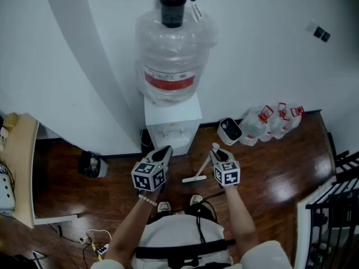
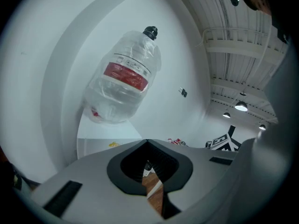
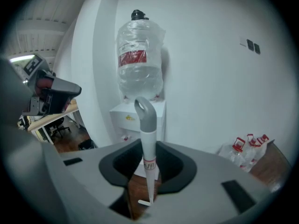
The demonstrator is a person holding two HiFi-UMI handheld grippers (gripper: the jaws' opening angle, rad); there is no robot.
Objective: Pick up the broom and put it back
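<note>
The broom is a thin white stick with a small white head low over the wooden floor. Its grey looped handle end stands up out of my right gripper, which is shut on the white shaft. In the head view the right gripper holds the broom tilted in front of the person's feet. My left gripper hovers to the left of the broom, apart from it. Its jaws meet at the tips with nothing between them, and only floor shows through the slit.
A white water dispenser with a big clear bottle stands against the wall ahead. Several red-capped water jugs and a small white device sit to its right. At left are a black bin, a desk and floor cables.
</note>
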